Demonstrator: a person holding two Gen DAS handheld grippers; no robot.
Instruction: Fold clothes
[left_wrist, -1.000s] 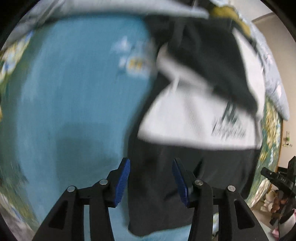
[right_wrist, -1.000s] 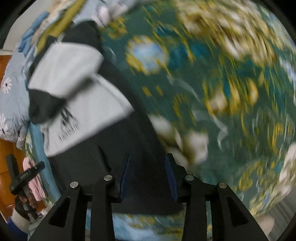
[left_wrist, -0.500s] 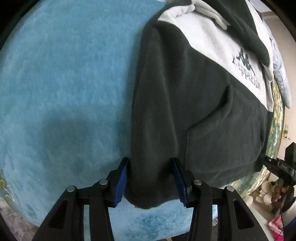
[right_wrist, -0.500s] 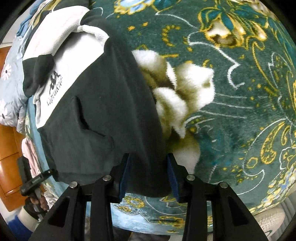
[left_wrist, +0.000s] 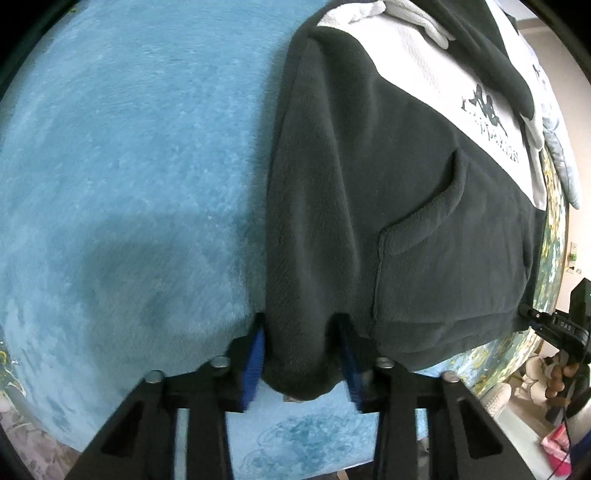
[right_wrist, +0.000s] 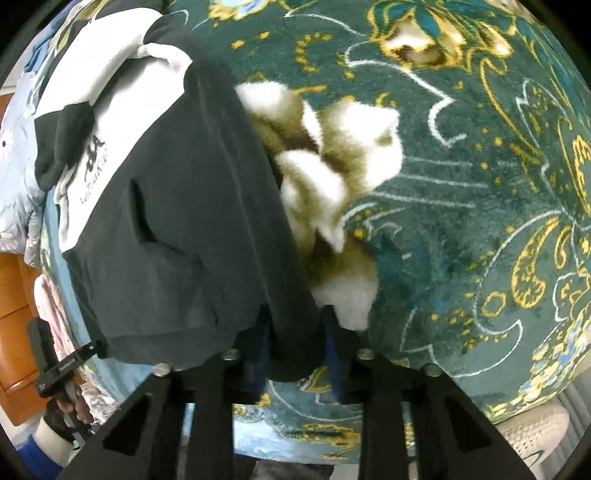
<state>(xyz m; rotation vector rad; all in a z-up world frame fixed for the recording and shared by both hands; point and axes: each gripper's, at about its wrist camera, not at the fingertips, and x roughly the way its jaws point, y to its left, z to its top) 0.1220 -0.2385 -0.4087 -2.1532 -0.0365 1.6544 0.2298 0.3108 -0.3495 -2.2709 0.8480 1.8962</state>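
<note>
A black and white fleece hoodie (left_wrist: 388, 192) with a front pocket and a dark chest logo lies flat on a patterned blanket. Its near left hem corner bunches between the blue pads of my left gripper (left_wrist: 301, 354), whose jaws are closing and pinch the cloth. In the right wrist view the same hoodie (right_wrist: 177, 229) reaches down to my right gripper (right_wrist: 295, 347). Its jaws are closing too, and they squeeze the other hem corner. The fingertips of both grippers are partly buried in fleece.
A plush blanket covers the bed, light blue (left_wrist: 129, 166) on the left and dark green with gold flowers (right_wrist: 480, 184) on the right. A grey floral quilt (right_wrist: 14, 155) lies beyond the hoodie. An orange wooden cabinet (right_wrist: 14, 314) stands past the bed's edge.
Both grippers came down onto the hoodie's near hem, then narrowed their jaws on it. The hem corners now bunch up between the pads.
</note>
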